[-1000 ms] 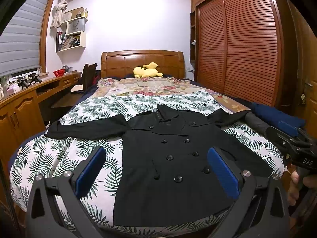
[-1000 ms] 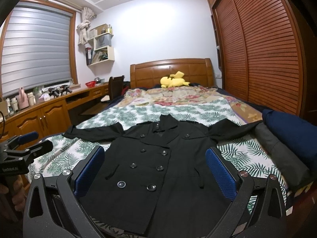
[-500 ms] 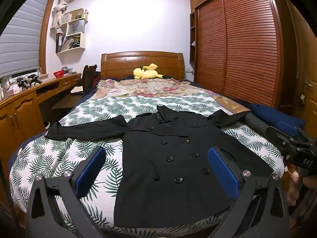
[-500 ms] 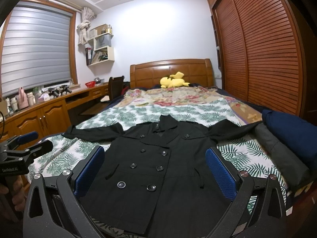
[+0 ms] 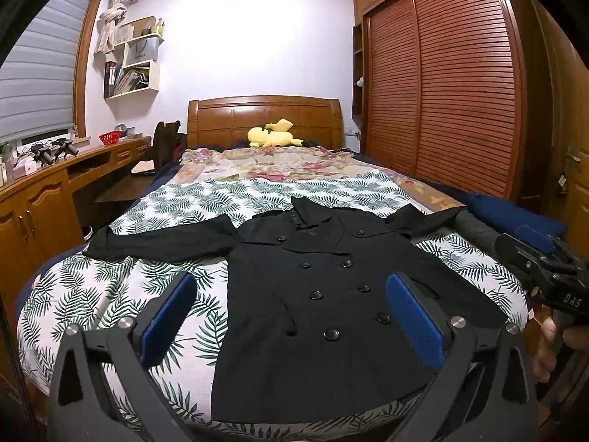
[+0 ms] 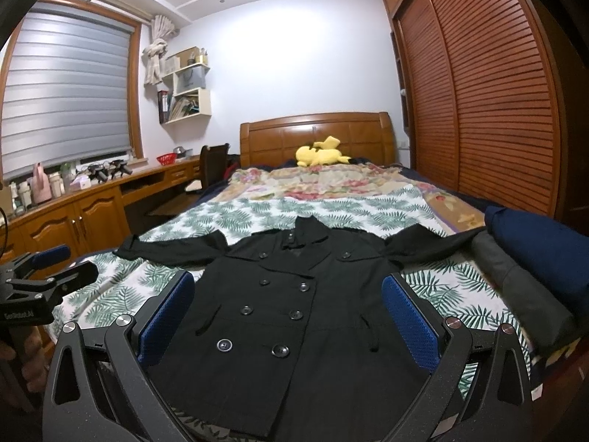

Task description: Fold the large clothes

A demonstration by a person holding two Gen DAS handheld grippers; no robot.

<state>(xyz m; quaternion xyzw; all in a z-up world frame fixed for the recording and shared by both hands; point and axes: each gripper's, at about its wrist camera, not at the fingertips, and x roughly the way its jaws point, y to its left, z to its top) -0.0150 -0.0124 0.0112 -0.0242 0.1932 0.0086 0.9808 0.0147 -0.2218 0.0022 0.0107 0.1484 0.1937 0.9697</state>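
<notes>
Coat lies flat, front up, sleeves spread, on the bed; with your left claw and right claw both released above the hem, pinch 1 sleeve cuff cleanly before folding inward.

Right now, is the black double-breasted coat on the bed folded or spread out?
Spread out. The black double-breasted coat lies flat, front up, on the leaf-print bedspread, both sleeves stretched sideways, nothing folded over.
</notes>
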